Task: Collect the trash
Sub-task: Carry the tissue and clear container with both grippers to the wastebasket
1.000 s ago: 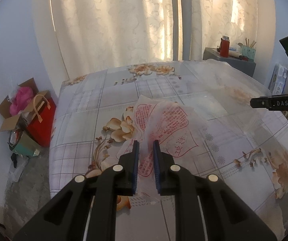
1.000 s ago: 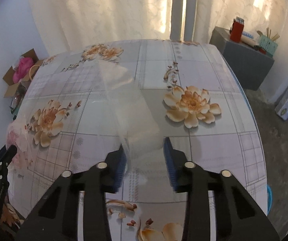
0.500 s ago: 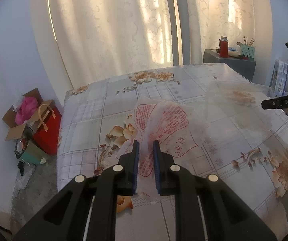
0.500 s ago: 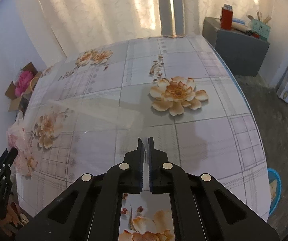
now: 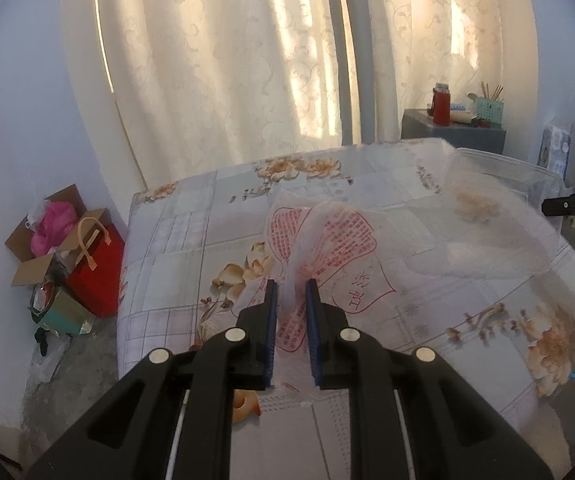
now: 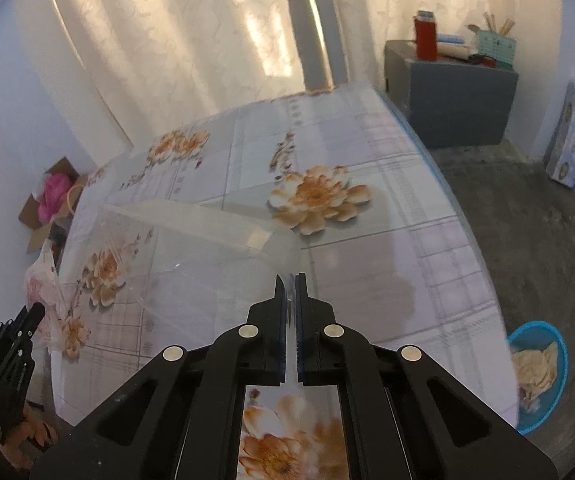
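The left gripper (image 5: 290, 304) is clenched on a white plastic bag with red print (image 5: 327, 248), which is lifted above the flowered table (image 5: 191, 240). The right gripper (image 6: 291, 292) is pinched tight on what seems to be the edge of a clear plastic sheet (image 6: 207, 256); the film is hard to trace. It spreads left over the table. On the floor at right stands 1 blue basin (image 6: 543, 376).
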{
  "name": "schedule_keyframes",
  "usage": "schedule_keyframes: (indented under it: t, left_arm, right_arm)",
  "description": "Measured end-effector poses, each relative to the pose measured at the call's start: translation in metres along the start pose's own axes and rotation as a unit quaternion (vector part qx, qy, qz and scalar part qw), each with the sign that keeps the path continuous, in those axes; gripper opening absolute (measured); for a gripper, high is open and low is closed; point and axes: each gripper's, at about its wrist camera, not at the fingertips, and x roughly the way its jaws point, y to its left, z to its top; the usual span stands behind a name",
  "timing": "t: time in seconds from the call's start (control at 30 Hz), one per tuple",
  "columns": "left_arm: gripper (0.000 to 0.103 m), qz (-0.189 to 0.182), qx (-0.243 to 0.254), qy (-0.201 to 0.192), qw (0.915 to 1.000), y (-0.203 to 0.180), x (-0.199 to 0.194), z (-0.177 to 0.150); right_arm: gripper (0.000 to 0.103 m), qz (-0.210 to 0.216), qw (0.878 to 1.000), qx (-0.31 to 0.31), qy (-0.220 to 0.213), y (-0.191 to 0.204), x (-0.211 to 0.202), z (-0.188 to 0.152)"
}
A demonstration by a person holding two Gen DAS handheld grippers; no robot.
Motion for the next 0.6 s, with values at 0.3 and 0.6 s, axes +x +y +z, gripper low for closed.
schedule_keyframes:
  t: [0.3, 0.6]
  left_arm:
    - [0.013, -0.085, 0.031, -0.058, 0.9942, -0.047, -0.05, 0.028]
    - [0.013, -0.287, 0.112, -0.063, 0.9493, -0.192, -0.093, 0.061]
  right_arm:
    - [0.002, -0.036, 0.992, 0.095, -0.079, -0.094, -0.103, -0.024]
    - [0.002, -0.135, 0.95, 0.251, -0.13, -0.239, -0.191, -0.123]
